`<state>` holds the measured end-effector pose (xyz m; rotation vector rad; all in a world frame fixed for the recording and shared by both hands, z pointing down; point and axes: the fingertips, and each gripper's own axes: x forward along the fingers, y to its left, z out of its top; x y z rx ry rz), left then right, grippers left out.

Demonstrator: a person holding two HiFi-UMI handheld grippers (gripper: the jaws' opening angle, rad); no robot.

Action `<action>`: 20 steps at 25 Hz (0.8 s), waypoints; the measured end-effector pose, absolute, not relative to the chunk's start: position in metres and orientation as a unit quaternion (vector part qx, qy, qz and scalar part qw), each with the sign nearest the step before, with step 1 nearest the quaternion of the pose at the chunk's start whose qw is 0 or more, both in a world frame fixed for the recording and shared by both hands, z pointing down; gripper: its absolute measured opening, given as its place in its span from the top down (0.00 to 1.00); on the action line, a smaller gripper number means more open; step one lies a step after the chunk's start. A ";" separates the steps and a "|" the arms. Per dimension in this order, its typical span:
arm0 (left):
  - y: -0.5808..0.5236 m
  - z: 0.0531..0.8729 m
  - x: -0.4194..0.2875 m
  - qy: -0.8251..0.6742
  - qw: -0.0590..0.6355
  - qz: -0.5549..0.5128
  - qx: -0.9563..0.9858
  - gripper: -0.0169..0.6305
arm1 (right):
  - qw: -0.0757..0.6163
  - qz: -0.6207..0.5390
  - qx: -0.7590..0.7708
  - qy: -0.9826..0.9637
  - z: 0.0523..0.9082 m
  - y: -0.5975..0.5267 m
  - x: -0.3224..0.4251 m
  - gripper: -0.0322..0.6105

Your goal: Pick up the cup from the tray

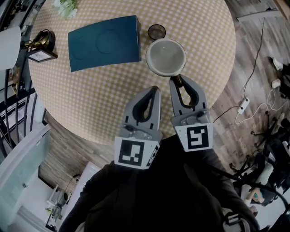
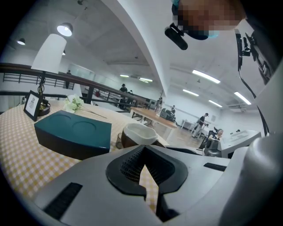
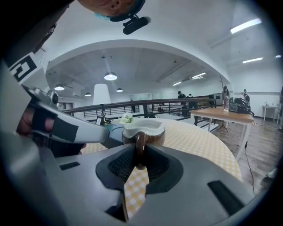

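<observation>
A brown cup with a white inside (image 1: pixel 166 56) is off the dark teal tray (image 1: pixel 104 43), just right of it over the checked tablecloth. My right gripper (image 1: pixel 176 81) is shut on the cup's handle (image 3: pixel 139 148), which stands upright between its jaws in front of the cup body (image 3: pixel 143 131). Whether the cup rests on the table or hangs above it, I cannot tell. My left gripper (image 1: pixel 155 89) is shut with nothing in it, a little left of the handle. From the left gripper view the tray (image 2: pixel 73 132) lies ahead left and the cup (image 2: pixel 139 133) straight ahead, beyond the left gripper (image 2: pixel 143 150).
A small dark glass (image 1: pixel 157 31) stands behind the cup by the tray's corner. A framed card (image 1: pixel 41 55) and white flowers (image 1: pixel 65 7) sit at the table's far left. The round table's edge (image 1: pixel 217 97) runs close on the right, with cables on the floor beyond.
</observation>
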<state>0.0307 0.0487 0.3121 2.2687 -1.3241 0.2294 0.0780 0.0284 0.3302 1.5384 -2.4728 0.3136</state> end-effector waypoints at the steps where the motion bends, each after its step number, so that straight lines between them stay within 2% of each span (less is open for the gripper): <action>1: 0.050 0.314 0.029 -0.487 0.250 0.088 0.833 0.97 | 0.110 0.109 0.520 -0.840 0.335 0.030 0.077 0.88; 20: 0.045 0.344 0.019 -0.484 0.263 0.110 0.827 0.97 | 0.163 0.131 0.503 -0.839 0.387 0.028 0.071 0.88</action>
